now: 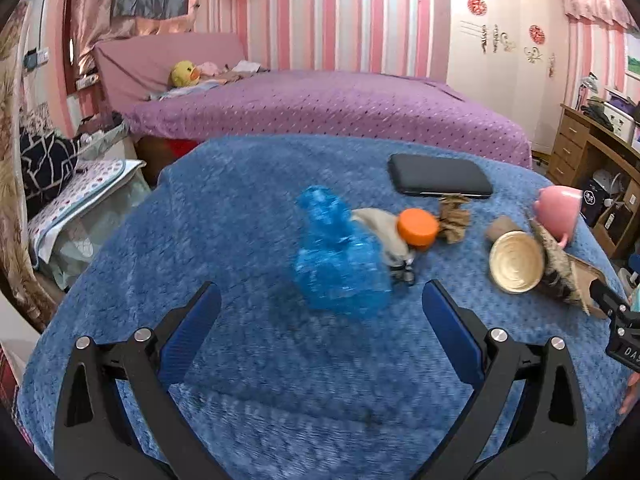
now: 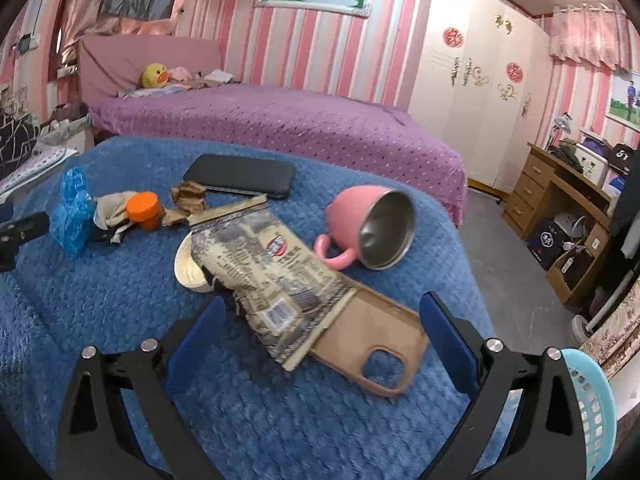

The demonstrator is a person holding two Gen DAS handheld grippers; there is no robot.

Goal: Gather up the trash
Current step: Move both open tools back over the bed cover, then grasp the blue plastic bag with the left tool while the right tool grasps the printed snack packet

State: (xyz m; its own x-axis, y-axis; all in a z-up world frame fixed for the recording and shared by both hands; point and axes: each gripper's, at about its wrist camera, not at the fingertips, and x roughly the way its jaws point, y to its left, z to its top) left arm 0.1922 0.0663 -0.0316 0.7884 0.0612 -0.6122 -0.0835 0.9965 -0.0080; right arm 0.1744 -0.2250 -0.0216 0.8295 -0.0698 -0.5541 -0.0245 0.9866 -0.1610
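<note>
On the blue blanket [image 1: 240,360] lies a crumpled blue plastic wrapper [image 1: 340,264], just ahead of my open, empty left gripper [image 1: 320,308]. Behind it are a grey-white rag [image 1: 384,232], an orange cap [image 1: 418,227] and crumpled brown paper [image 1: 454,220]. My right gripper [image 2: 322,316] is open, its fingers either side of a printed snack bag [image 2: 268,272] that lies over a tan phone case [image 2: 368,344] and a paper cup [image 2: 188,264]. The blue wrapper [image 2: 72,212], the cap [image 2: 145,209] and the brown paper [image 2: 188,200] show at the left of the right wrist view.
A black phone [image 1: 440,180] lies at the back. A pink mug [image 2: 368,228] lies on its side. A light blue basket [image 2: 592,408] sits at the lower right. A purple bed [image 1: 320,112] stands behind, a wooden desk [image 2: 560,200] to the right.
</note>
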